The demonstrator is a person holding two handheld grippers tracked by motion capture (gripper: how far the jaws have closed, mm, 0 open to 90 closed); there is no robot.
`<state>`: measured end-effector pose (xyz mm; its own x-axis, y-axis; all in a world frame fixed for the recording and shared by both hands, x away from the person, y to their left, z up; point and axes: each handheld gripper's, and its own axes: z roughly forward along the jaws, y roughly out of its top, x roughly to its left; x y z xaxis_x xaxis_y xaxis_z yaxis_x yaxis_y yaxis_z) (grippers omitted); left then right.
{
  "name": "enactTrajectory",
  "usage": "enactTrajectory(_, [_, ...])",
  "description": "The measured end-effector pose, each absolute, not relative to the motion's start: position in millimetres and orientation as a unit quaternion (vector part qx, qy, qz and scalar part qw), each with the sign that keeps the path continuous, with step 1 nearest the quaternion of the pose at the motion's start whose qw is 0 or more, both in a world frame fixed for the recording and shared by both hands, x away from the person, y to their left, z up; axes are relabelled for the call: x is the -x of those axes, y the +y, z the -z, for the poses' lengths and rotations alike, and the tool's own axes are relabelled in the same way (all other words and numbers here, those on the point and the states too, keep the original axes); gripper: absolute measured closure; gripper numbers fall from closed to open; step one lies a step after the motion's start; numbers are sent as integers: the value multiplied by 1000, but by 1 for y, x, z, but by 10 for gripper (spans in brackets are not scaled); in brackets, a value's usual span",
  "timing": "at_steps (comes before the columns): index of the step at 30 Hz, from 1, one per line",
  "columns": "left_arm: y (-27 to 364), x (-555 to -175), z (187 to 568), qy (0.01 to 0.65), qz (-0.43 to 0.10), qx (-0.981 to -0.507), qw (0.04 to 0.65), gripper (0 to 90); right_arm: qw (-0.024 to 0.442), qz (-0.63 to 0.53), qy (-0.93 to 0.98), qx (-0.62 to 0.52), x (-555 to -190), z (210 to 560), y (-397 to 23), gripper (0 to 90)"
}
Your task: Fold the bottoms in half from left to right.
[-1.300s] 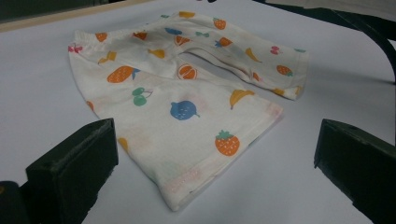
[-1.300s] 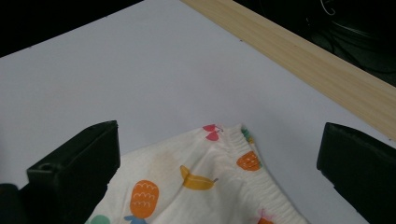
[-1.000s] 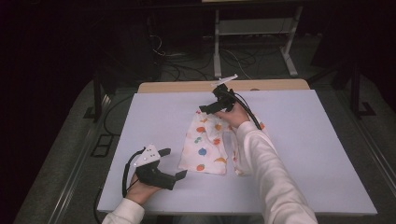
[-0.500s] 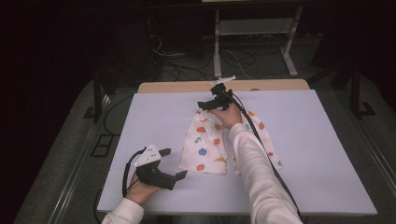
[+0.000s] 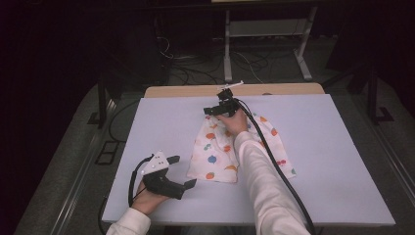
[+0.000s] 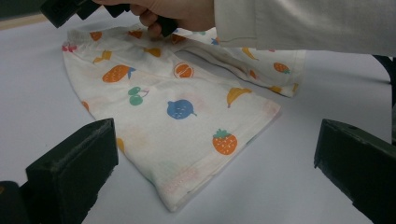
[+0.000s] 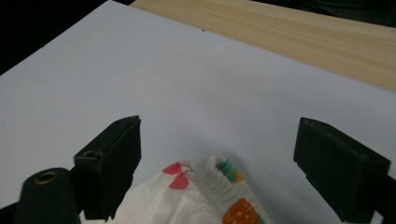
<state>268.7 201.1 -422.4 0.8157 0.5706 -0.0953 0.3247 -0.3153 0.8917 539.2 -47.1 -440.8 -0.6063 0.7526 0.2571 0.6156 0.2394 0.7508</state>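
We locate the fruit-print cloth (image 5: 220, 152) near the middle of the white table (image 5: 333, 147), lying flat with its wide hem toward the person and its narrow, gathered edge toward the far side. A second layer of the same cloth spreads out to the right under the person's right sleeve (image 5: 264, 181). In the left gripper view we see the print in detail: a strawberry, a blue fruit, cherries and a banana on a cream ground, with the near corner of the cloth (image 6: 182, 140) lying between the two black jaws but not touched by them. We find the right gripper (image 5: 220, 108) at the far, gathered edge of the cloth. Its jaws have just been closing, yet they stand apart; in the right gripper view the ribbed, gathered edge (image 7: 217, 179) rises between them, and neither pad presses on it. We find the left gripper (image 5: 178, 174) resting at the near left part of the table, just beside the near left corner of the cloth and clear of it, with its jaws wide apart and holding nothing. A black cable (image 5: 279, 171) trails from the right gripper back along the sleeve. Beyond the white surface, a strip of pale wood (image 7: 299, 37) shows along the table's far side.
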Motion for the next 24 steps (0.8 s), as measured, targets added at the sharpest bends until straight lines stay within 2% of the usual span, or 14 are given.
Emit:
enactTrajectory(2, [201, -268, 423, 279, -119, -802, 514, 0, 71, -436, 785, -435, -539, 440, -48, 256])
enactTrajectory(9, [200, -269, 423, 278, -119, -803, 514, 0, 64, -436, 786, -433, -538, 440, -45, 362])
enactTrajectory(10, [200, -269, 423, 278, -118, -803, 514, 0, 61, -433, 789, -432, -538, 441, -43, 406])
enactTrajectory(16, [200, -268, 423, 278, -119, -804, 512, 0, 65, -426, 789, -438, -537, 442, -42, 509])
enactTrajectory(17, [200, -269, 423, 278, -119, -804, 512, 0, 68, -422, 791, -438, -538, 442, -42, 543])
enactTrajectory(18, [200, -269, 423, 278, -119, -804, 512, 0, 67, -417, 792, -441, -538, 443, -43, 618])
enactTrajectory(20, [200, -269, 423, 279, -121, -805, 510, 0, 64, -417, 791, -443, -538, 444, -43, 621])
enactTrajectory(24, [200, -269, 423, 279, -122, -804, 510, 0, 66, -409, 793, -447, -538, 445, -44, 710])
